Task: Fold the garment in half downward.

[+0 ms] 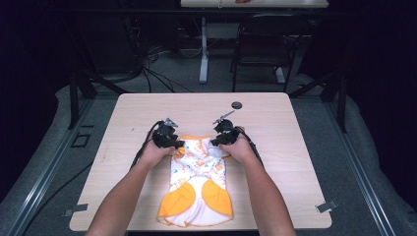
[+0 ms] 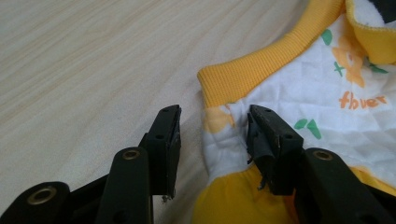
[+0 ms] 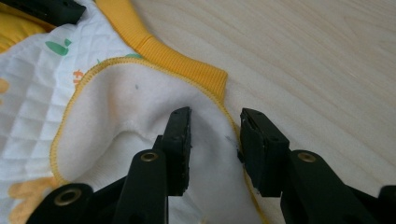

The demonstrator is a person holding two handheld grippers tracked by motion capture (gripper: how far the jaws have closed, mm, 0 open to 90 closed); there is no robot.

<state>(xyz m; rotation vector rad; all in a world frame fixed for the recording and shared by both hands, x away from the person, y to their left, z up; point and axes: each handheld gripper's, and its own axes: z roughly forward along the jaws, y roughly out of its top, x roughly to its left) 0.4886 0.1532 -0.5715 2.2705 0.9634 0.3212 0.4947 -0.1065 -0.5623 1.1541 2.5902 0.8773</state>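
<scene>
Quilted garment (image 1: 199, 182) lies flat; both tools (jaws apart) straddle its edges.

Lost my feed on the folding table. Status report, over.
Left gripper open, fingers astride the edge of the white quilted baby garment with orange ribbed trim. Right gripper open over its fleece lining. Wooden table unobstructed around it.

place: looks like a lab / recording studio setup, not a home
surface (image 1: 275, 113): plain pale wood top, taped markers near its front corners
surroundings: black curtains all round, metal rails (image 1: 44, 182) on the grey floor
back: loose cables (image 1: 152, 66), a black chair (image 1: 265, 44), another table beyond the far edge
</scene>
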